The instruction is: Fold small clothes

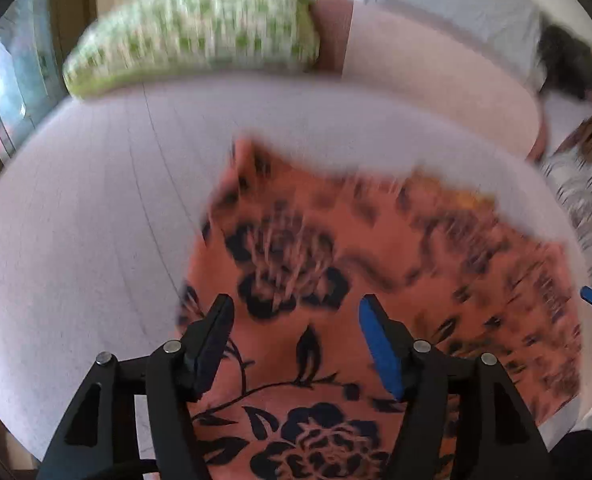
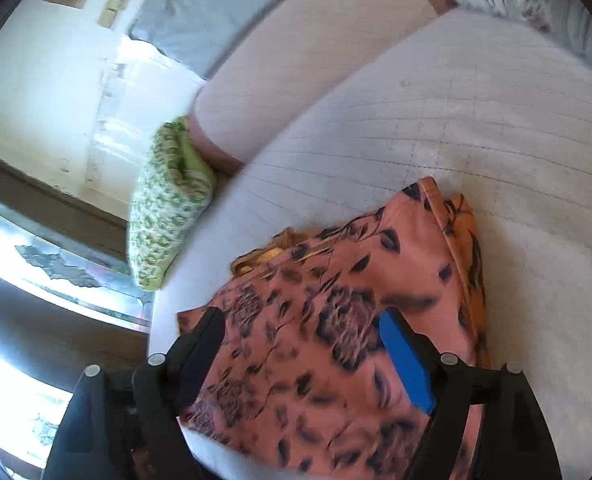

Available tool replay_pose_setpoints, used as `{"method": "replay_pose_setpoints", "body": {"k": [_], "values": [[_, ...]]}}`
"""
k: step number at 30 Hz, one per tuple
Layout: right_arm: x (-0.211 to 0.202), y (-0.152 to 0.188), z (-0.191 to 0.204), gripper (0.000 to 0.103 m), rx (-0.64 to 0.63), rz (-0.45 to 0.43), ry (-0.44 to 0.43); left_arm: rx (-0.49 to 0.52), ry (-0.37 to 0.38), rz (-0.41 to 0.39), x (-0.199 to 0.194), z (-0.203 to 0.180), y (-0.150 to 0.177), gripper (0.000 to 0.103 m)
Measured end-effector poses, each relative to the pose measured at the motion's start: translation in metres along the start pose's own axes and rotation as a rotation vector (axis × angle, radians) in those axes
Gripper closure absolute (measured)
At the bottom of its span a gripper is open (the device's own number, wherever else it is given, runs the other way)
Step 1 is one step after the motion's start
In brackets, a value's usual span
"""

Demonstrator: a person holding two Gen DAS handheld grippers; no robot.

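The orange garment (image 1: pixel 336 280) with a dark flower print lies spread on the pale quilted mattress (image 1: pixel 96 220), partly doubled over on itself at the far side, where a brighter orange inner layer shows in the right wrist view. Both tongs hang above it and point down at the cloth. The left tongs (image 1: pixel 294 344) stand well open, with the printed cloth visible in the gap between the fingers, and the pads do not press on anything. The right tongs (image 2: pixel 300 356) are also wide open over the near part of the garment (image 2: pixel 336 320) and hold nothing. I judge that the step in hand is the reach for a new grip, between one fold and the next. The next move calls for each tongs to come down on an edge or a corner of the cloth, close on one layer only, and then lift together so the fold stays straight. Much is hard to read: the left wrist view is blurred, so the far hem is unclear, and the near edge of the garment is cut off behind the tongs. A green patterned pillow (image 2: pixel 168 200) lies well apart, at the edge of the mattress.
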State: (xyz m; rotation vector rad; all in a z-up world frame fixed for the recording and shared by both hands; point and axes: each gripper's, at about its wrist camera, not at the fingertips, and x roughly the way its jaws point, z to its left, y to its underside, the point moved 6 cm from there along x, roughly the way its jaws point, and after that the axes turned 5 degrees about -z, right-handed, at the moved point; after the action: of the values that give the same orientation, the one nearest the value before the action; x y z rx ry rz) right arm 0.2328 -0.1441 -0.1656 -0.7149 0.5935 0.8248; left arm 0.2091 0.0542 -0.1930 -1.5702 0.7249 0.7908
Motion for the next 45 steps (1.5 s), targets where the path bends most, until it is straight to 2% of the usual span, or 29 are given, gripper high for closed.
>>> {"method": "replay_pose_setpoints", "body": {"k": [1,2,3,6,9,10,11,12,13,15,16,18,20,25,26,28,29,30,34,37,38,39,41,43,45], "values": [[0.021,0.006,-0.028,0.022,0.096,0.047,0.093,0.024,-0.011,0.014,0.006,-0.001,0.005,0.038],[0.017,0.006,-0.044,0.037,0.175,0.026,0.066,0.070,-0.026,-0.026,-0.003,-0.005,0.004,0.037],[0.007,0.001,-0.048,0.038,0.195,-0.005,0.045,0.089,-0.021,-0.039,-0.009,-0.009,0.003,0.037],[-0.018,-0.014,-0.017,0.032,0.051,-0.087,0.047,0.081,0.037,-0.125,-0.032,-0.012,-0.007,0.037],[-0.010,-0.033,0.007,0.032,-0.040,-0.113,0.021,0.036,0.044,-0.131,-0.029,-0.002,-0.017,0.037],[-0.003,-0.040,0.011,0.032,-0.057,-0.118,0.050,0.020,0.042,-0.121,-0.027,0.005,-0.018,0.037],[0.009,-0.045,0.005,0.032,-0.120,-0.125,0.128,0.001,0.043,-0.111,-0.025,0.011,-0.019,0.037],[0.028,-0.042,-0.008,0.034,-0.172,-0.074,0.226,-0.028,0.041,-0.107,-0.025,0.022,-0.021,0.037],[0.033,-0.039,-0.022,0.044,-0.170,-0.027,0.274,-0.054,0.036,-0.109,-0.026,0.032,-0.022,0.037],[0.038,-0.035,-0.035,0.059,-0.147,-0.039,0.273,-0.094,0.026,-0.113,-0.029,0.054,-0.023,0.037],[0.033,-0.036,-0.034,0.061,-0.136,-0.056,0.272,-0.113,0.020,-0.118,-0.033,0.064,-0.022,0.037],[0.026,-0.035,-0.038,0.061,-0.124,-0.057,0.266,-0.169,0.035,-0.110,-0.028,0.081,-0.030,0.037],[0.029,-0.035,-0.042,0.062,-0.112,-0.046,0.257,-0.200,0.082,-0.098,-0.018,0.086,-0.041,0.038],[0.027,-0.035,-0.048,0.061,-0.120,-0.034,0.262,-0.159,0.160,-0.109,0.005,0.072,-0.076,0.038],[0.028,-0.034,-0.046,0.061,-0.117,-0.030,0.259,-0.148,0.167,-0.086,0.015,0.070,-0.082,0.040],[0.036,-0.035,-0.042,0.060,-0.112,-0.025,0.251,-0.142,0.164,0.020,0.051,0.072,-0.087,0.057],[0.036,-0.035,-0.043,0.060,-0.111,-0.023,0.248,-0.132,0.135,0.077,0.069,0.076,-0.085,0.070],[0.036,-0.036,-0.042,0.060,-0.110,-0.022,0.247,-0.176,0.163,0.079,0.078,0.083,-0.088,0.070],[0.035,-0.037,-0.043,0.058,-0.108,-0.002,0.239,-0.206,0.142,0.046,0.059,0.091,-0.093,0.070],[0.024,-0.039,-0.042,0.049,-0.081,-0.012,0.224,-0.194,0.105,0.013,0.031,0.096,-0.082,0.070],[0.016,-0.038,-0.039,0.044,-0.091,-0.033,0.238,-0.182,0.102,-0.001,0.020,0.097,-0.076,0.070],[0.006,-0.036,-0.034,0.044,-0.105,-0.061,0.231,-0.174,0.111,-0.021,0.007,0.097,-0.069,0.070],[-0.019,-0.022,-0.018,0.043,-0.114,-0.082,0.151,-0.138,0.121,-0.055,-0.022,0.092,-0.049,0.070],[-0.039,0.003,-0.005,0.039,-0.105,-0.067,0.058,-0.117,0.140,-0.080,-0.044,0.084,-0.031,0.068],[-0.046,0.033,0.000,0.033,-0.083,-0.022,-0.029,-0.095,0.180,-0.092,-0.061,0.070,-0.011,0.059]]}}
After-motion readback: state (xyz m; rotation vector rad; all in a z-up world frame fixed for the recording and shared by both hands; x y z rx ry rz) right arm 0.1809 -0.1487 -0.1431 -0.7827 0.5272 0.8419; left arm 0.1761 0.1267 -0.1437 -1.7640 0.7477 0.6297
